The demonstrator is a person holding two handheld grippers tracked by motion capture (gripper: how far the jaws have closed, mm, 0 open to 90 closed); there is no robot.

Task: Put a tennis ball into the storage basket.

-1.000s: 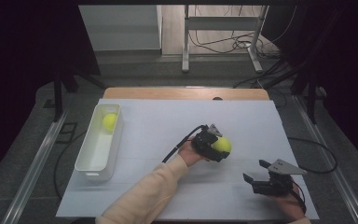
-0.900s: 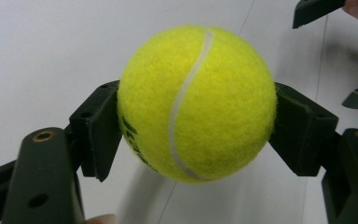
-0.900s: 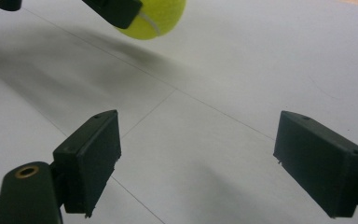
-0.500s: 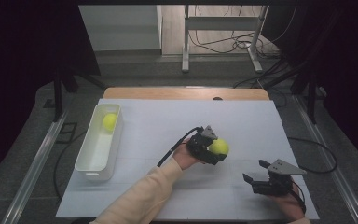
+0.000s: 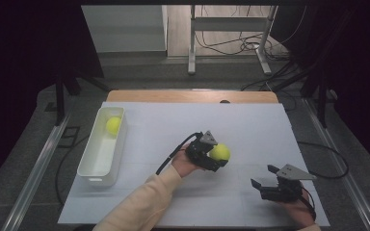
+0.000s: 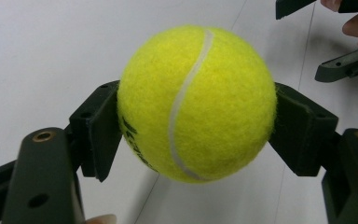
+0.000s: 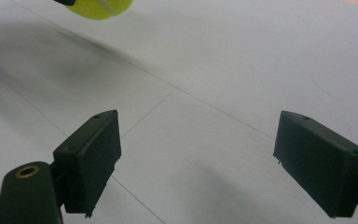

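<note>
Ball [image 6: 196,102] (shifted leftward) between left tongs [image 6: 198,133]

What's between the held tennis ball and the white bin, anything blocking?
Nothing visible. The left gripper is shut on the tennis ball mid-table; between it and the white bin lies only bare white table cover. The bin holds a second ball at its far end, with free space nearer.

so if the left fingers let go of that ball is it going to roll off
Probably yes: the ball is round and the sheet below looks flat and smooth, so it would likely roll. Its felt looks fuzzy, so the left gripper pads seem unlikely to slip. It probably gives little, since it keeps its shape between them.
</note>
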